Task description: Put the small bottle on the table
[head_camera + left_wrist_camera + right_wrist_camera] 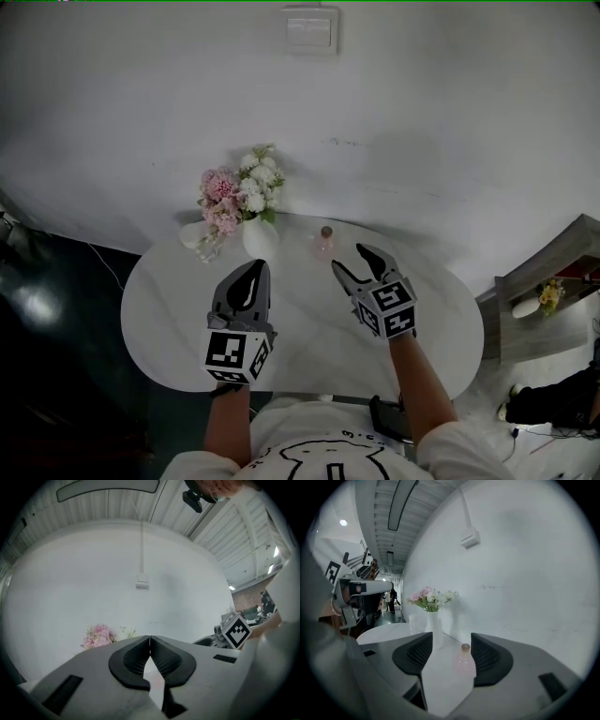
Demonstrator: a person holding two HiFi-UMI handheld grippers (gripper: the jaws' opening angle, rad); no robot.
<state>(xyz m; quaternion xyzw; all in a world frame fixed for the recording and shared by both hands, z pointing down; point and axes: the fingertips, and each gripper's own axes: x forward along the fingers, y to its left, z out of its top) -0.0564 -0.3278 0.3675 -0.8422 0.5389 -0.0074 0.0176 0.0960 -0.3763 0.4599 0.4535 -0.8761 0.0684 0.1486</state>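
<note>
The left gripper [253, 270] is shut and holds nothing. Further back, the vase of flowers [260, 236] stands just left of the small bottle [325, 241]. The bottle stands upright on the table [441, 328], near the back edge and the wall. The right gripper [350, 259] is the nearer one. It is open and empty, and the bottle sits just ahead of it, untouched as far as can be seen. There is open room to the right.

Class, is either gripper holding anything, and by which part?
Nothing is held. The left gripper is shut and empty; the right gripper is open, the small bottle standing free on the table.
</note>
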